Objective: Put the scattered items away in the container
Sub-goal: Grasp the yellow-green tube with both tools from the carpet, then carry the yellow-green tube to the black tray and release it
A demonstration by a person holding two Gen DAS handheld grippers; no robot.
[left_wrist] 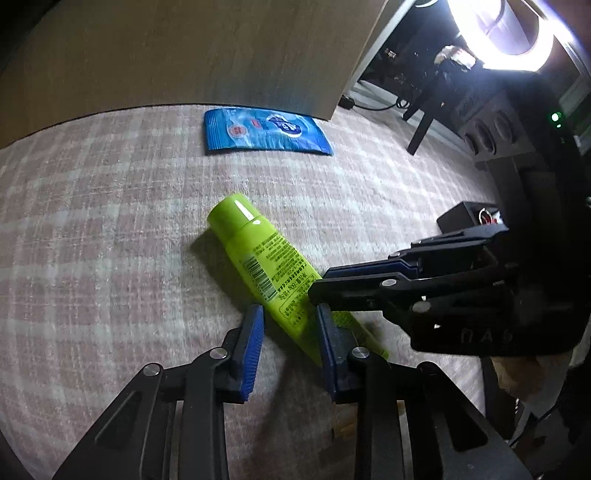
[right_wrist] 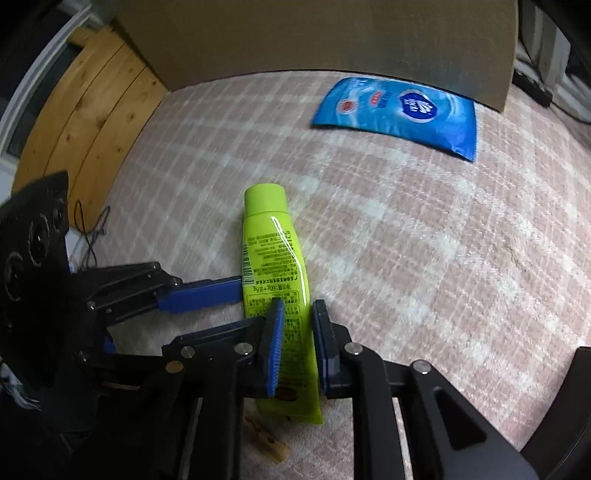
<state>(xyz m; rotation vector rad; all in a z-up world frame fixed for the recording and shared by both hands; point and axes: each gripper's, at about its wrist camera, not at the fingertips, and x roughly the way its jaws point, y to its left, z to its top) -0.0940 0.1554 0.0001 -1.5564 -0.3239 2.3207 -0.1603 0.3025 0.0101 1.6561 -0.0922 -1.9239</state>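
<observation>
My right gripper (right_wrist: 298, 325) straddles the lime-green tube (right_wrist: 275, 258) on the checked cloth (right_wrist: 424, 258), jaws narrow; whether they pinch it, I cannot tell. My left gripper (left_wrist: 290, 325) flanks the tube too, contact unclear

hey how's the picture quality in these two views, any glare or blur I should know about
Left wrist view: a ring light blows out the top right corner, a glare streak sits on the green tube, and the checked cloth is motion-blurred. Right wrist view: no lamp in frame, a streak along the tube, fisheye bending, a smeared blue packet.
</observation>
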